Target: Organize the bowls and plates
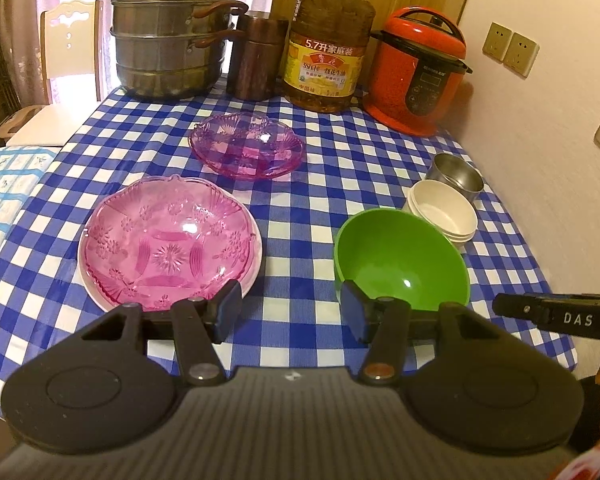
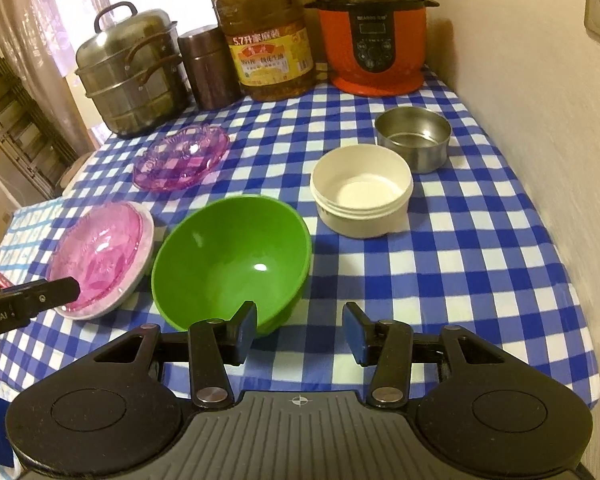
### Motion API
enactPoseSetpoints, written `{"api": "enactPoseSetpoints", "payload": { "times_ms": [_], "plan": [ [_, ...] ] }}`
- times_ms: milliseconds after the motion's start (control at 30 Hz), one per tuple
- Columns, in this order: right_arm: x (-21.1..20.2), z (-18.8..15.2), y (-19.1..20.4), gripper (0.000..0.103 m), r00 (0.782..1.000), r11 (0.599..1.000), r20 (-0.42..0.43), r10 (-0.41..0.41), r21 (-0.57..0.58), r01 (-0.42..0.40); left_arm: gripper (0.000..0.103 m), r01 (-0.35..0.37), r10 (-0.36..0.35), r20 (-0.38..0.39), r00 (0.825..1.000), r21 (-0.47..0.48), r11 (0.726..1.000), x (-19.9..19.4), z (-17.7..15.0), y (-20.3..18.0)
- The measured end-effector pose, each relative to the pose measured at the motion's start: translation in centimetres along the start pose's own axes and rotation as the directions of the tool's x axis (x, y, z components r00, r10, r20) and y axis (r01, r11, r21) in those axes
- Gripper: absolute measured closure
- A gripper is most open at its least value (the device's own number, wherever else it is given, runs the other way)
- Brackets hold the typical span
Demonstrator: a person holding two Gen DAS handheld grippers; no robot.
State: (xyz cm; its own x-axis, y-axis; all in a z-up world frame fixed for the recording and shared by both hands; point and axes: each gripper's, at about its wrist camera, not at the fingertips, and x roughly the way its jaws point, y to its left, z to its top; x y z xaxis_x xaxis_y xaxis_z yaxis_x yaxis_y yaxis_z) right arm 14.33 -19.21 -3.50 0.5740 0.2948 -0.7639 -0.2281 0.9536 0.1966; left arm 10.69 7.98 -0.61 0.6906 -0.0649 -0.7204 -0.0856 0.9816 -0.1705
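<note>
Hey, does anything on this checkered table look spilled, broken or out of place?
Nothing looks spilled or broken. The one untidy spot: the pink glass dish sits off-centre on a white plate, so the plate's rim shows on one side only. The green bowl and purple glass dish stand upright.

Two glass plates [image 1: 168, 240], three bowls [image 1: 402, 256]
</note>
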Motion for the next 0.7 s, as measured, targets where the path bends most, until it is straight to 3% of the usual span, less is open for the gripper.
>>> {"api": "enactPoseSetpoints", "payload": {
  "times_ms": [400,700],
  "plan": [
    [2.1,4.9,1.8,0.055,0.994,0.995,0.029,0.103,-0.019,-0.103,0.052,0.010,-0.010,0.004,1.000,-0.004,1.000,2.3,4.0,1.7],
    [6.6,10.1,4.6,0.055,0.989,0.986,0.032,0.147,-0.079,-0.144,0.052,-0.051,0.051,0.014,0.999,0.038,0.998,5.4,8.5,3.7]
  ]
}}
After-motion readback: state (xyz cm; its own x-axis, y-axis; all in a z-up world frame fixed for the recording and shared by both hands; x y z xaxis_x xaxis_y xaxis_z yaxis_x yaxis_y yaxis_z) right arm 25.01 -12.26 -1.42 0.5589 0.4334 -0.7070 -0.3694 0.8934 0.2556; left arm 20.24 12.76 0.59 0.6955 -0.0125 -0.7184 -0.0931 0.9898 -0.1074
